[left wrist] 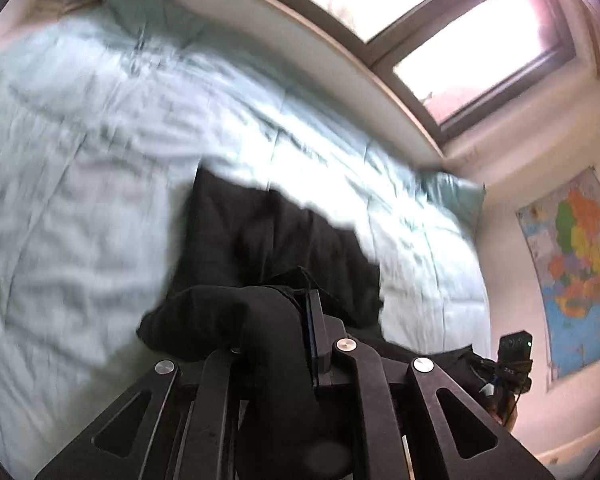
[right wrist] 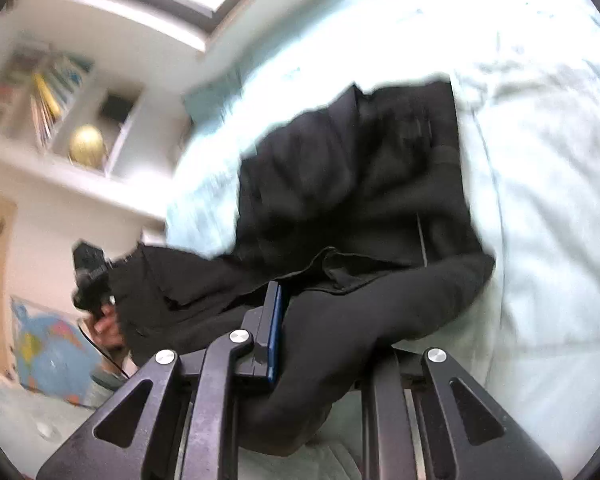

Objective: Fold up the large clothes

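A large black garment (left wrist: 260, 236) lies partly on the pale green quilt (left wrist: 80, 152) of a bed, blurred by motion. My left gripper (left wrist: 296, 320) is shut on a bunched fold of the garment, which drapes over its left finger. In the right wrist view the garment (right wrist: 360, 168) stretches across the quilt (right wrist: 540, 200). My right gripper (right wrist: 300, 320) is shut on another fold of it, beside the blue pad (right wrist: 275, 328). Each gripper shows in the other's view: the right one (left wrist: 514, 356) at the lower right, the left one (right wrist: 90, 276) at the left.
A window (left wrist: 440, 20) runs along the far side of the bed. A teal pillow (left wrist: 456, 196) lies at the bed's end. A colourful map (left wrist: 576, 272) hangs on the wall. White shelves (right wrist: 60, 100) with books and a gold ball stand beyond the bed.
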Available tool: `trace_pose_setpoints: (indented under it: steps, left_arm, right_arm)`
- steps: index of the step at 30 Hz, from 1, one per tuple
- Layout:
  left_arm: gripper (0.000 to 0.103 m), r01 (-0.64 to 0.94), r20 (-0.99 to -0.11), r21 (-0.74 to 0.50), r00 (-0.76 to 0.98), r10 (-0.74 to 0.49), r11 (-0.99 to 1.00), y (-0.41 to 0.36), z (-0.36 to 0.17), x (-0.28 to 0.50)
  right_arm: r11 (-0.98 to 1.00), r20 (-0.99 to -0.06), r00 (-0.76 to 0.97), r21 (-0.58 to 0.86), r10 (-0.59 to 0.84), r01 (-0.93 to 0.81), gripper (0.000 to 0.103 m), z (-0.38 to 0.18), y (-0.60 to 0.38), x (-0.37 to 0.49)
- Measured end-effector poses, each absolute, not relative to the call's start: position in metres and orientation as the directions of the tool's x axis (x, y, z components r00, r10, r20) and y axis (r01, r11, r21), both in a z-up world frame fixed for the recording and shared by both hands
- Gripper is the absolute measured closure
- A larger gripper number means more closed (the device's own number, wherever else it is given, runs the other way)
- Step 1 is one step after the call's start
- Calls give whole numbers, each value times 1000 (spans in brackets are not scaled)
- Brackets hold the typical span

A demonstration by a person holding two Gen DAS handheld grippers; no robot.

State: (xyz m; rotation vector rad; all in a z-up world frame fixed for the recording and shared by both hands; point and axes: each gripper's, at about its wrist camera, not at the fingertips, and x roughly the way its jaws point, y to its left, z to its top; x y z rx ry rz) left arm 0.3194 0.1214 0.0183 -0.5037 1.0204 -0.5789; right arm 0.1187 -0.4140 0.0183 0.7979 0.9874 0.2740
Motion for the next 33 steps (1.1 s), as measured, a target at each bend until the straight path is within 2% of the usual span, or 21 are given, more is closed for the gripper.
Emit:
trace_pose_setpoints:
  steps: [4,7,12,17,19,23,26,28,30,32,33]
  left_arm:
    - [87,188,-630,-632,439,-640,751,109,23,380]
    - [86,149,-673,-606,427,-604,781,89,2,425]
    - [85,36,-797,-523,332,-504,852,56,-77,495]
    - [84,-25,-851,-492,227,-474,870,39,-155,524]
    - [83,-21,-861,-484,190,-472,875,32,-173,528]
    - [83,7,-863,-486,157,-480,874,30,-179,531]
    - [82,35,-836,-529,153,-527,848,41,-158,525]
    - [77,82,-783,-597,157,-602,798,54,-132,515]
    - [69,115,-719,-669,147,-679,734,70,-110,503]
    - [55,138,-674,-710,148,-723,690,85,-89,489]
    - [40,159,-667,-708,170,-725,688,91,-78,482]
  right_arm:
    - [666,-600,620,728,506,160,79,30,-453,166]
    - [674,-626,623,710,469,206,77,21,-469,209]
    - [645,-701,554,683,449,342,74,-50,-486,285]
    - [590,-741,472,669,478,452,73,-138,-490,330]
    - [577,-745,458,666,484,473,72,-155,-489,337]
    - [576,-741,453,671,496,467,71,-158,-490,340]
    - [574,-727,455,686,515,446,69,-138,-494,332]
    - [570,-705,463,708,537,416,67,-115,-496,323]
    - [567,-679,469,733,565,376,55,-92,-497,314]
    - [605,-685,486,720,543,340,41,-61,-499,300]
    - [626,-694,492,708,526,329,34,-50,-499,295]
